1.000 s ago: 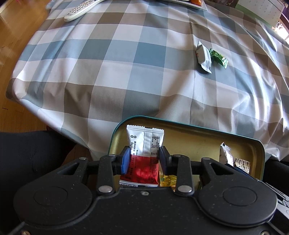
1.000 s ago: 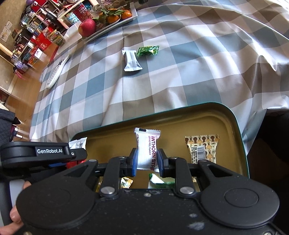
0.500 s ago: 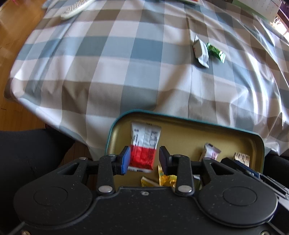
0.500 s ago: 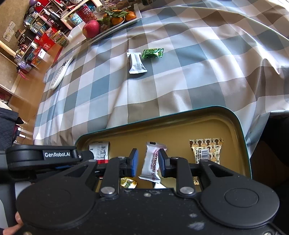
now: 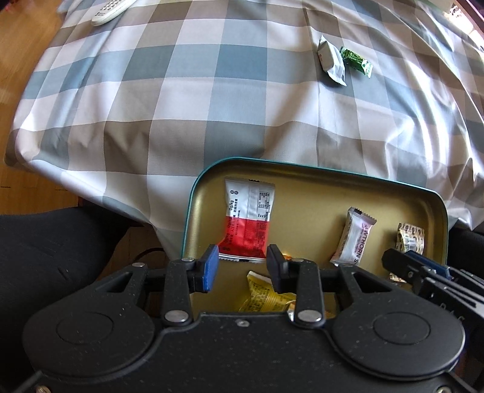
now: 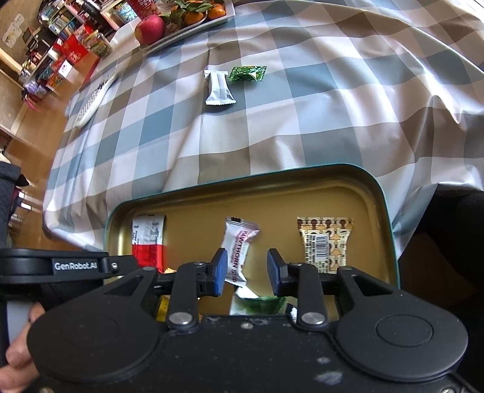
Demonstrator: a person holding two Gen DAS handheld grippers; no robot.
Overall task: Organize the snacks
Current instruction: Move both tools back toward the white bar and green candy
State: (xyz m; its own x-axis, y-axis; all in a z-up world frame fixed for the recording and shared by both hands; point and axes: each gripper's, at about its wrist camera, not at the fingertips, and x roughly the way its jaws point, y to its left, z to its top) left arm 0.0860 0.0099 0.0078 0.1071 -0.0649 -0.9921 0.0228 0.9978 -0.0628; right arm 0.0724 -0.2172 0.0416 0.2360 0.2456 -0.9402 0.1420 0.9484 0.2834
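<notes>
A teal-rimmed tin (image 5: 302, 164) with a gold inside sits at the table's near edge. A red-and-white packet (image 5: 248, 223) lies flat in it, just beyond my left gripper (image 5: 243, 266), which is open with its pads clear of the packet. My right gripper (image 6: 246, 270) hangs over the tin (image 6: 242, 178). Its jaws are opening, and the lower end of a pink-and-white hawthorn packet (image 6: 239, 245) lies loose between them, close to the left pad. A brown patterned packet (image 6: 325, 241), a yellow packet (image 5: 263, 296) and a green packet (image 6: 260, 303) also lie inside.
On the checked tablecloth beyond the tin lie a white packet (image 6: 218, 87) and a green candy (image 6: 246, 73), side by side. A remote (image 6: 95, 101) rests at the far left, and a fruit tray with an apple (image 6: 149, 25) stands at the back. A hand (image 6: 18, 353) shows at lower left.
My left gripper let go of the red-and-white packet, which dropped flat into the tin. My right jaws widened off the hawthorn packet, which slid down and leaned over.
</notes>
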